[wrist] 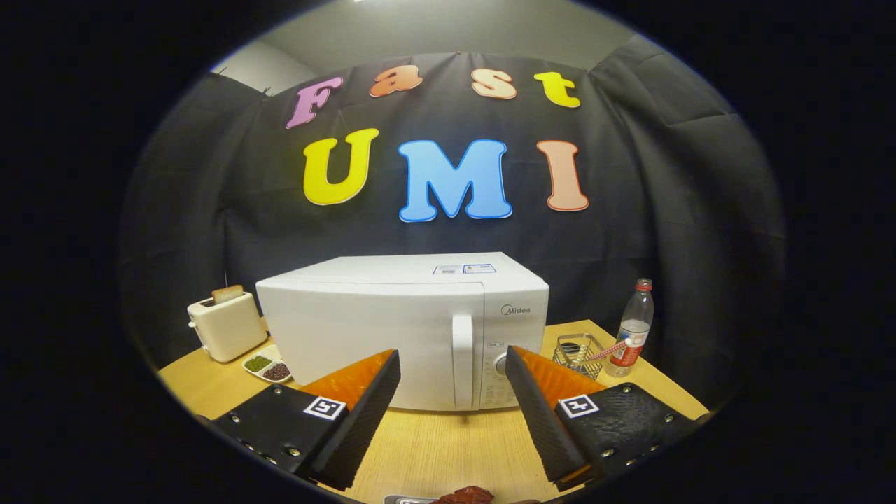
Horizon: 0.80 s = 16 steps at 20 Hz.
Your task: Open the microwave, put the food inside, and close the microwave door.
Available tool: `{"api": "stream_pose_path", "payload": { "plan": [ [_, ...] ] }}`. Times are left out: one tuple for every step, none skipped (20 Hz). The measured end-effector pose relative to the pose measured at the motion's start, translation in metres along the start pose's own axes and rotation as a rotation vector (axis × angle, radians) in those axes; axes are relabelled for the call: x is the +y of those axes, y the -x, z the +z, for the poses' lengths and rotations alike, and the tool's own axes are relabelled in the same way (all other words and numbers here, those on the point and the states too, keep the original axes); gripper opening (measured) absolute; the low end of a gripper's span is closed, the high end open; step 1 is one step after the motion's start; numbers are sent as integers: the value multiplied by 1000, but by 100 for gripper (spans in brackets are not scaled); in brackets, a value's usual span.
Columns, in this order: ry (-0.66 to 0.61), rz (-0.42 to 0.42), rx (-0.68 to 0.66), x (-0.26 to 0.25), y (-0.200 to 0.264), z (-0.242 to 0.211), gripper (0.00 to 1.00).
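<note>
Two fingers spread wide, the gripper [453,364] holds nothing, poised over the wooden table [420,448]. Reddish food [463,495] sits at bottom centre, below the fingers. Just beyond them stands the white microwave [402,325], door closed, handle [463,360] between the fingertips. Toaster [225,324] at left, bottle [631,337] at right.

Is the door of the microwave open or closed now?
Closed: the microwave door sits flush, its handle beyond the open gripper.

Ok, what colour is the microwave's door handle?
White, like the rest of the microwave; the handle shows clearly in the gripper view.
</note>
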<state>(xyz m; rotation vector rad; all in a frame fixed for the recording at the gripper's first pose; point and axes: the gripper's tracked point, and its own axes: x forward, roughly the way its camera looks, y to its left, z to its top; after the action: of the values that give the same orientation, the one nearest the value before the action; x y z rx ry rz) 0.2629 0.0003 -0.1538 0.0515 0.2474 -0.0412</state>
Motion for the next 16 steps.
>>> {"api": "stream_pose_path", "payload": {
  "plan": [
    [7,-19,17,-3,-9,-4,95],
    [9,-21,32,-3,-18,-9,84],
    [3,-9,37,0,-25,-12,83],
    [-5,-4,43,2,-32,-15,83],
    [-11,-2,46,2,-39,-18,83],
    [-17,7,54,5,-46,-21,83],
    [-19,13,64,8,-52,-24,83],
    [-18,7,71,7,-58,-27,83],
    [-19,-2,75,6,-64,-27,83],
    [-18,-4,77,7,-70,-29,83],
    [-8,-16,89,6,-76,-33,83],
    [5,-35,97,2,-82,-36,83],
    [10,-46,101,0,-87,-39,83],
    [4,-33,106,2,-88,-40,81],
    [-10,-29,113,6,-91,-42,75],
    [-10,-32,115,5,-90,-44,72]
  ]
}}
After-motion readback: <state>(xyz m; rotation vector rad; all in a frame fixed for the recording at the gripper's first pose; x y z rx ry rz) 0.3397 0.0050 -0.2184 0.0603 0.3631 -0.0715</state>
